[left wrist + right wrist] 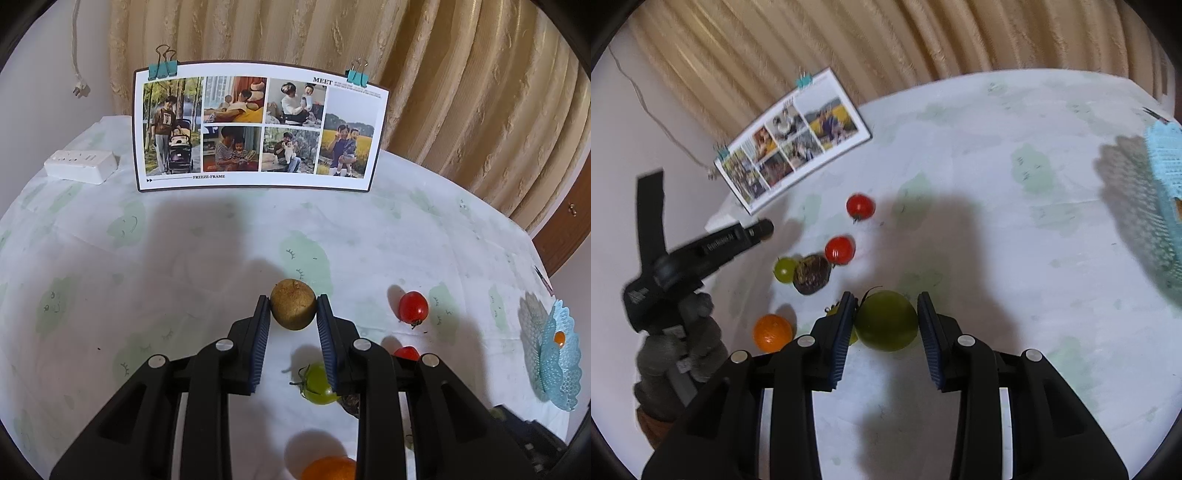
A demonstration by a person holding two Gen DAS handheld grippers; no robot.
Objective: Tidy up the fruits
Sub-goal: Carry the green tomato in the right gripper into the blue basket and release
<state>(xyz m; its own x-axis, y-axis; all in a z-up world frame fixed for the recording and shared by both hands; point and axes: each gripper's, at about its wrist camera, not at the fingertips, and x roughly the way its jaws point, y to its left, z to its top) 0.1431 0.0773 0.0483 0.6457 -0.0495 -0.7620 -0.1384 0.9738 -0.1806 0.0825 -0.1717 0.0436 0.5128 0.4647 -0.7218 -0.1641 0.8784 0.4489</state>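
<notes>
Fruits lie loose on the worktop [221,240], most of them well to the left of the blue basket [554,354], which stands at the far right edge and already holds something orange. The left claw [293,310] grasps a brown kiwi [293,304], pads touching both its sides, apparently lifted clear of the cloth so it can be carried toward the basket. The right claw [886,321] straddles a large green fruit [886,320]; one pad touches it, the other shows a slight gap, so I cannot tell whether it grips. Two red tomatoes [860,206], a small green tomato [785,269], a dark fruit [811,275] and an orange [772,332] wait farther left of the basket.
</notes>
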